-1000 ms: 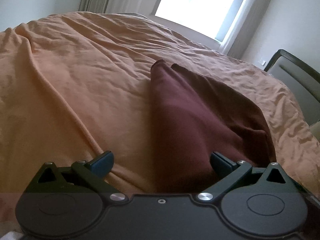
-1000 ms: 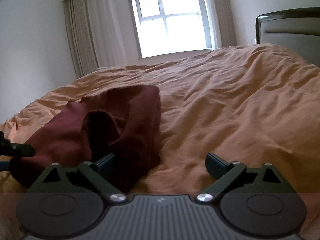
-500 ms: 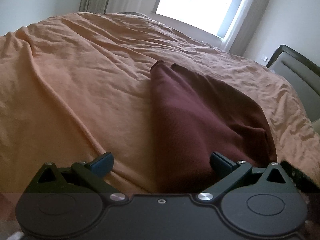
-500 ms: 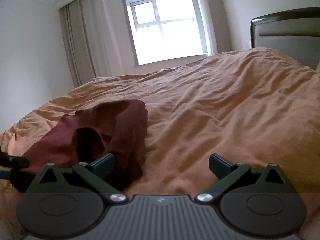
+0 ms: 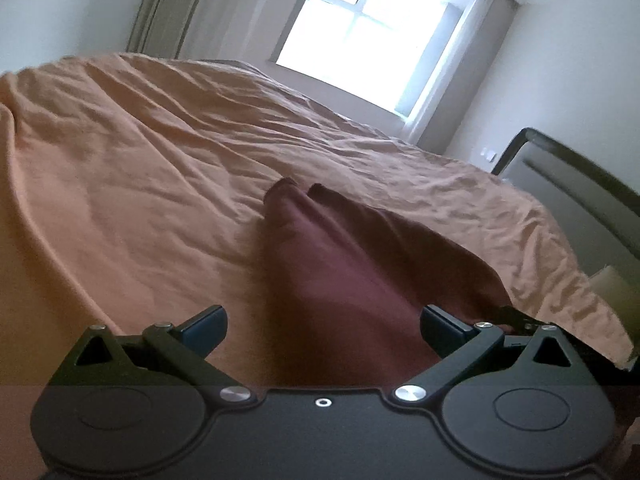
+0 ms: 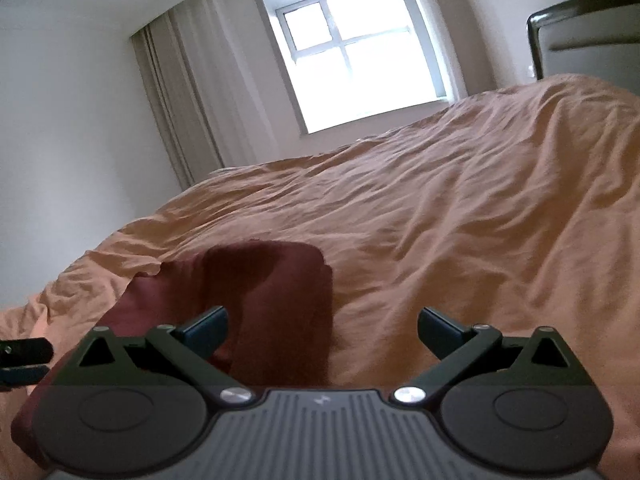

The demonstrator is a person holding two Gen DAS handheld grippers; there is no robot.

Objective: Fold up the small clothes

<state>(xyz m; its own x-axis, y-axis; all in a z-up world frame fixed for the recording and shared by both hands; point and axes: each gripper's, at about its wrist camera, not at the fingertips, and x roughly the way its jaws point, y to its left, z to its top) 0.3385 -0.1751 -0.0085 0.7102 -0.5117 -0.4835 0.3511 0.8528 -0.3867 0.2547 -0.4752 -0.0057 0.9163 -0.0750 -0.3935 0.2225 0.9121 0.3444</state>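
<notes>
Nearest the lens in each wrist view: left gripper (image 5: 322, 326) and right gripper (image 6: 322, 326), jaws spread wide, nothing held; just beyond them, maroon garment (image 5: 352, 280), plain dark-red cloth, folded into a long tapering shape with two small rounded ends at its far tip, lying on the rumpled orange bedspread (image 5: 140, 168); farther right, dark-framed headboard (image 5: 580, 200); farthest, bright window (image 6: 352, 56) with pale curtain (image 6: 180, 100) at its left.
</notes>
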